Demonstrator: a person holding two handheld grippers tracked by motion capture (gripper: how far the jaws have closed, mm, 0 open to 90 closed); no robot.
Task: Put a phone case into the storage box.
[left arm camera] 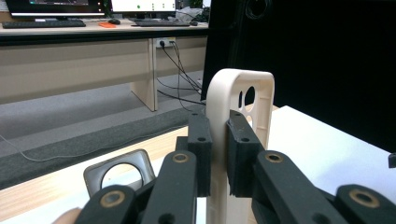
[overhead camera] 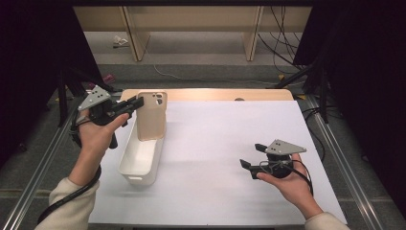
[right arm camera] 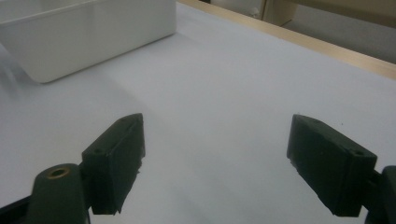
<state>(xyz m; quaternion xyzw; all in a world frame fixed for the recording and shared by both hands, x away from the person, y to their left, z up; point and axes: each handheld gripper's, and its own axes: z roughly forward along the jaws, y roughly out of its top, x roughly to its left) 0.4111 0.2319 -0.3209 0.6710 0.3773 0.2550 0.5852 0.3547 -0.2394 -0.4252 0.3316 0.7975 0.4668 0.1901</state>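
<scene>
A beige phone case (overhead camera: 152, 120) stands upright above the far end of a white bin (overhead camera: 139, 160). My left gripper (overhead camera: 138, 103) reaches in from the left, shut on the case's upper left edge. In the left gripper view the two black pads (left arm camera: 200, 140) press on either side of the case's rim (left arm camera: 219, 88), with the camera cut-out to the right. My right gripper (overhead camera: 251, 154) sits in a hand low over the white table sheet at the right, open. Its jaws stand wide apart around bare sheet (right arm camera: 217, 140), and the bin's wall (right arm camera: 93, 37) lies beyond them.
A white sheet (overhead camera: 215, 143) covers the table, with a wooden strip (overhead camera: 215, 94) along its far edge. Metal rails run down both sides. Desks, cables and grey floor lie beyond. A grey rounded frame with a round hole (left arm camera: 119, 170) shows low beside the left jaws.
</scene>
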